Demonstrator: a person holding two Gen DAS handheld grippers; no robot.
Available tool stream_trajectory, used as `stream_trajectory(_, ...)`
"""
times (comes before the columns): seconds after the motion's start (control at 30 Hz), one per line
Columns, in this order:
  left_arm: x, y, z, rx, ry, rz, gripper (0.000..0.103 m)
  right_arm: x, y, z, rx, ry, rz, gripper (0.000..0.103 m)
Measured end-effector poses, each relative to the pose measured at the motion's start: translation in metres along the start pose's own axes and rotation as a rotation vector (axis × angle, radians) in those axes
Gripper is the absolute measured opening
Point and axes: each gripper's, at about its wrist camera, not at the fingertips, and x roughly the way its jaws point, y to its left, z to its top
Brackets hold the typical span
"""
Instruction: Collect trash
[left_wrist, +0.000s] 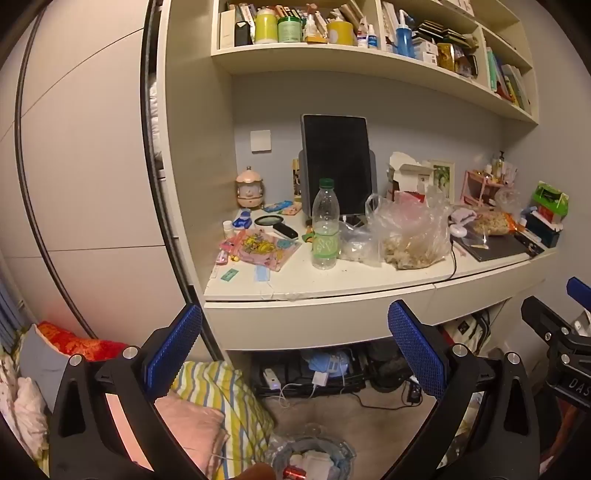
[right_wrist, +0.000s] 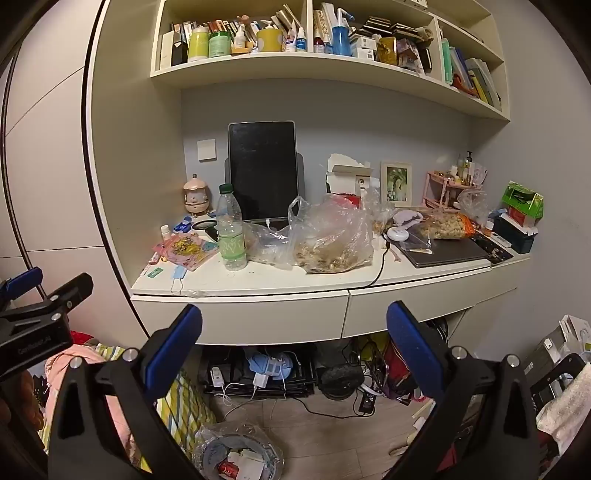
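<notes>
While both the left gripper (left_wrist: 295, 345) and right gripper (right_wrist: 294, 343) hang wide-fingered and empty, collection is barely begun: plastic bottle (right_wrist: 231, 232) and clear bags (right_wrist: 334, 236) remain mid-frame on the tabletop (right_wrist: 266, 277), lined bin (right_wrist: 240, 456) at lower centre.

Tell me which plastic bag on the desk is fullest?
The big clear bag in the middle, holding brownish scraps; the smaller bag beside the bottle is nearly flat.
</notes>
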Motion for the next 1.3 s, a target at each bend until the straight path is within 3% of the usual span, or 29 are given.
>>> stream_trajectory(0.43, -0.004, 0.002, -0.006, -0.011, -0.010, 0.018, 0.098, -0.008, -0.002, -0.001, 0.014, 0.002, 0.007, 0.097)
stream_trajectory(1.3, -0.016, 0.003, -0.006, -0.007, -0.002, -0.035, 0.098, -0.024, 0.004, 0.000, -0.021, 0.011, 0.006, 0.097)
